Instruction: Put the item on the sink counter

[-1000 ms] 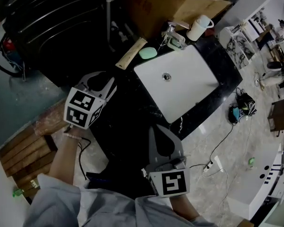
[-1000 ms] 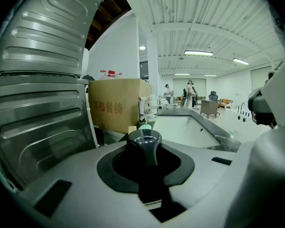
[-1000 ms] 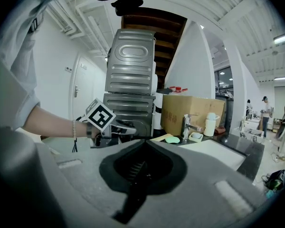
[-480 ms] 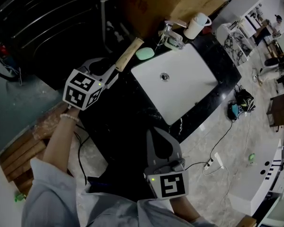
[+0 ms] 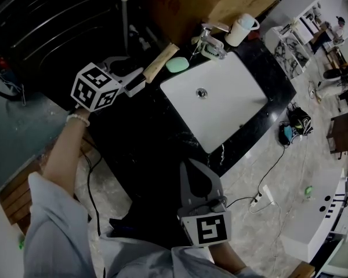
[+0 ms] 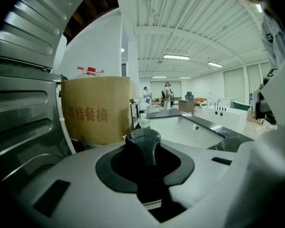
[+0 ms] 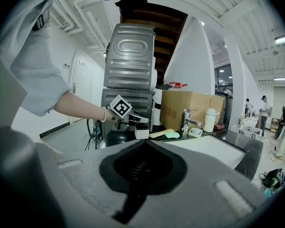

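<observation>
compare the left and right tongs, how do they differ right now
The left tongs are clamped on a small white box; the right tongs are shut with nothing between them. The left tongs reach out over the black counter near the wooden piece; the right tongs hang back short of its near edge. Both carry a marker cube.

Basin (image 5: 220, 106) in counter (image 5: 151, 132), faucet (image 5: 207, 39) & cup (image 5: 240, 30) behind it, box (image 5: 220, 2) further back, soap (image 5: 177, 65) L of faucet
</observation>
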